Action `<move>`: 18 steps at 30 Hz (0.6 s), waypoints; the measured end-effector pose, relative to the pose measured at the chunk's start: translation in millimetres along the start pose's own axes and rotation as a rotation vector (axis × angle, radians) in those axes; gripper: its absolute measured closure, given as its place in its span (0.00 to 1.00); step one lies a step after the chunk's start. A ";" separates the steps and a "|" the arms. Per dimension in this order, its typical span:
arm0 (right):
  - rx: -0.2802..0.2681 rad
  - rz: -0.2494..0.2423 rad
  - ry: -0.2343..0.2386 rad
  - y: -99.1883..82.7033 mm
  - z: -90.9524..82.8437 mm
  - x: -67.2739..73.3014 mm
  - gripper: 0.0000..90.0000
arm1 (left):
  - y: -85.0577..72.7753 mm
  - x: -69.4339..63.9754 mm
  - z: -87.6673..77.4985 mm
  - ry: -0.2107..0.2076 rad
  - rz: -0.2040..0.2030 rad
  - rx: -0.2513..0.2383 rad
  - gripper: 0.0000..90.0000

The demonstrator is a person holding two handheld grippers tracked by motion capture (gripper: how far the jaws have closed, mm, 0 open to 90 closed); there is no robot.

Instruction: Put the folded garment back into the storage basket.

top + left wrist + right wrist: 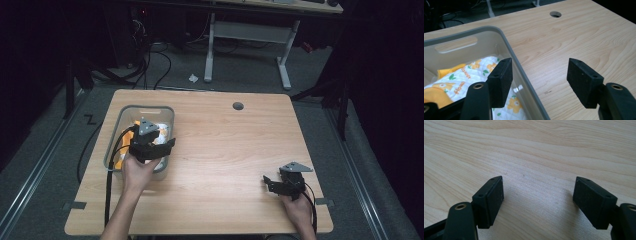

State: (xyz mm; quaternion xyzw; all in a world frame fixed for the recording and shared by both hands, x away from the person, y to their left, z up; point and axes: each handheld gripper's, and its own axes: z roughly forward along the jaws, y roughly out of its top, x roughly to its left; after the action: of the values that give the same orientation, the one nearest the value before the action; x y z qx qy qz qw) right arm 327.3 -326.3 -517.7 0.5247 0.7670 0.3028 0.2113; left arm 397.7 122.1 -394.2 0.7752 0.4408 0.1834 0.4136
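A clear grey plastic bin [115, 127] [506, 45] stands on the left of the wooden table [225, 145]. Inside lies a white cloth with orange and green print [481, 68] [162, 131] beside something orange [439, 92]. My left gripper [159, 150] [540, 78] hovers over the bin's right wall, open, one jaw above the cloth and the other over bare table, nothing between them. My right gripper [267, 182] [539, 200] rests low over the table near the front right corner, open and empty.
A round cable hole [238, 106] [555, 14] sits near the table's far edge. Beyond the table are a white desk frame [247, 45] and cables on the grey floor. Bare wood spans the middle and right of the table.
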 end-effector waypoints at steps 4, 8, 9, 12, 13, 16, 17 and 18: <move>0.000 0.000 0.000 0.0 0.0 0.0 0.28 | 2.5 -4.6 -1.1 -0.010 0.008 -0.013 0.42; 0.000 0.000 0.000 0.0 0.0 0.0 0.28 | 3.6 -11.4 -0.5 -0.027 0.012 -0.023 0.42; 0.000 0.000 0.000 0.0 0.0 0.0 0.28 | 3.8 -13.0 -0.3 -0.032 0.016 -0.023 0.42; 0.000 0.000 0.000 0.0 0.0 0.0 0.28 | 4.0 -17.9 1.2 -0.040 0.025 -0.024 0.42; 0.000 0.000 0.000 0.0 0.0 0.0 0.28 | 4.1 -19.2 1.6 -0.043 0.029 -0.022 0.42; 0.000 0.000 0.000 0.0 0.0 0.0 0.28 | 4.3 -24.0 3.0 -0.052 0.034 -0.026 0.42; 0.000 0.000 0.000 0.0 0.0 0.0 0.28 | 4.4 -25.4 3.2 -0.054 0.039 -0.028 0.42; 0.000 0.000 0.000 0.0 0.0 0.0 0.28 | 4.4 -26.8 3.4 -0.055 0.043 -0.028 0.42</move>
State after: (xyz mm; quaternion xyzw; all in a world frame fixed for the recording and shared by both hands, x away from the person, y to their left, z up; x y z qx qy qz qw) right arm 327.3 -326.3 -517.7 0.5247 0.7670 0.3029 0.2113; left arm 387.6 96.9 -390.5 0.7835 0.4098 0.1772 0.4322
